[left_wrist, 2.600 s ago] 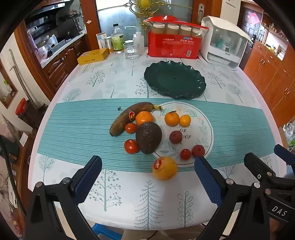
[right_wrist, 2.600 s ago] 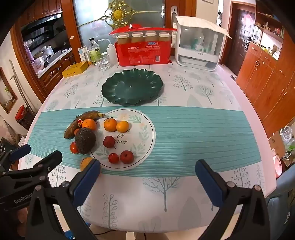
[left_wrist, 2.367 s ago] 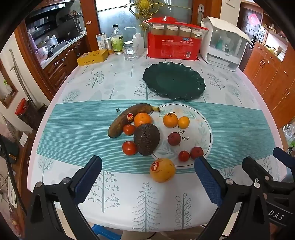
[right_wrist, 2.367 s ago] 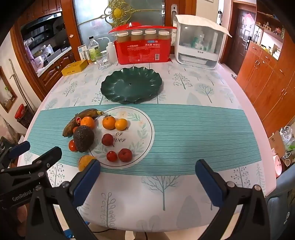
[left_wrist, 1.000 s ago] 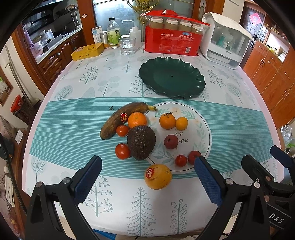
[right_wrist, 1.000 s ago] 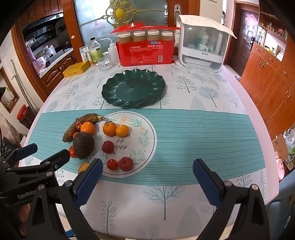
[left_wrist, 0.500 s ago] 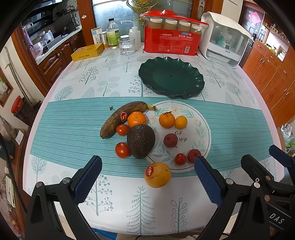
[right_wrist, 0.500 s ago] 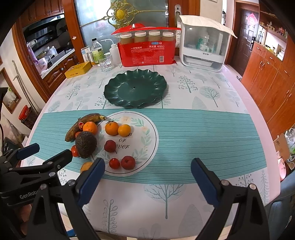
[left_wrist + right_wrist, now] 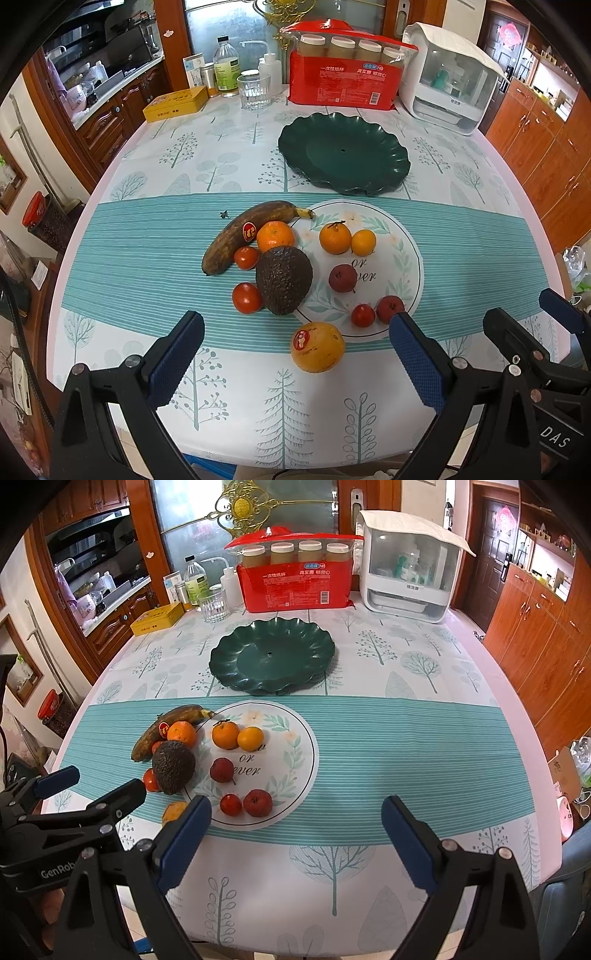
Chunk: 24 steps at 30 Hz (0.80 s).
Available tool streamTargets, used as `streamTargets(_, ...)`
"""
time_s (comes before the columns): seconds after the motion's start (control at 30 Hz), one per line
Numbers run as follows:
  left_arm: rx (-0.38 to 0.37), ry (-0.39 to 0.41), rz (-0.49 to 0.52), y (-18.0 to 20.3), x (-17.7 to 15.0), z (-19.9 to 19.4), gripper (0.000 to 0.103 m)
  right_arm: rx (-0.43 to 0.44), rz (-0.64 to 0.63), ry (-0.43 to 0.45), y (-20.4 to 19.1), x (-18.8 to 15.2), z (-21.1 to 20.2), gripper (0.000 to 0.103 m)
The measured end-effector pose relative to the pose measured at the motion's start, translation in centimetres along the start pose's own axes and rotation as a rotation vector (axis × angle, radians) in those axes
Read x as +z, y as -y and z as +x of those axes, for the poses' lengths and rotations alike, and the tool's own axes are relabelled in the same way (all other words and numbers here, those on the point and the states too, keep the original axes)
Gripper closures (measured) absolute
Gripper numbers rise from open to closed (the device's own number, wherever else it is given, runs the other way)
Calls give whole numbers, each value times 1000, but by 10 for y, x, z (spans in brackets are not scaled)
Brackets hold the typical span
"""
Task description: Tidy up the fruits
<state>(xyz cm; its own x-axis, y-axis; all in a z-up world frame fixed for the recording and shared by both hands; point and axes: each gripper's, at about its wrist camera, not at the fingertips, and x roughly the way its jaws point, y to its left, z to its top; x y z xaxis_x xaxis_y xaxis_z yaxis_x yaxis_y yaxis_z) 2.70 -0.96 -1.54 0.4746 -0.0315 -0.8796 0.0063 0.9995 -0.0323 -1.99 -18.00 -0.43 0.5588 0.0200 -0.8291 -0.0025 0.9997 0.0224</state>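
Note:
Fruits lie in the middle of the table: a brown banana (image 9: pixel 251 230), an avocado (image 9: pixel 283 278), several oranges, tomatoes and small red fruits, and a large orange (image 9: pixel 317 347) nearest me. Some lie on a white printed round mat (image 9: pixel 400 258). An empty dark green plate (image 9: pixel 343 158) stands behind them and also shows in the right wrist view (image 9: pixel 271 661). My left gripper (image 9: pixel 295 358) is open and empty above the table's near edge, around the large orange's line. My right gripper (image 9: pixel 295 834) is open and empty, to the right of the fruits.
At the back stand a red pack of jars (image 9: pixel 345 79), a white appliance (image 9: pixel 448 79), a glass (image 9: pixel 254 90), bottles and a yellow box (image 9: pixel 175 103). Wooden cabinets (image 9: pixel 546 635) line the right side.
Both grippers have moved slightly forward and higher over the table; the fruits sit a little lower in view. Nothing was taken hold of.

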Motion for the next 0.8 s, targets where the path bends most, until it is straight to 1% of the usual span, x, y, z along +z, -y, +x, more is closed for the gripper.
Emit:
streamTargets(0.37,-2,-3,8,0,-4,-3,3,-1,-1,11,-6,-3,-3,9)
streamTargets(0.8,-1,-12,18,0,2,-3,3,4,1,0,-1,2,1,9)
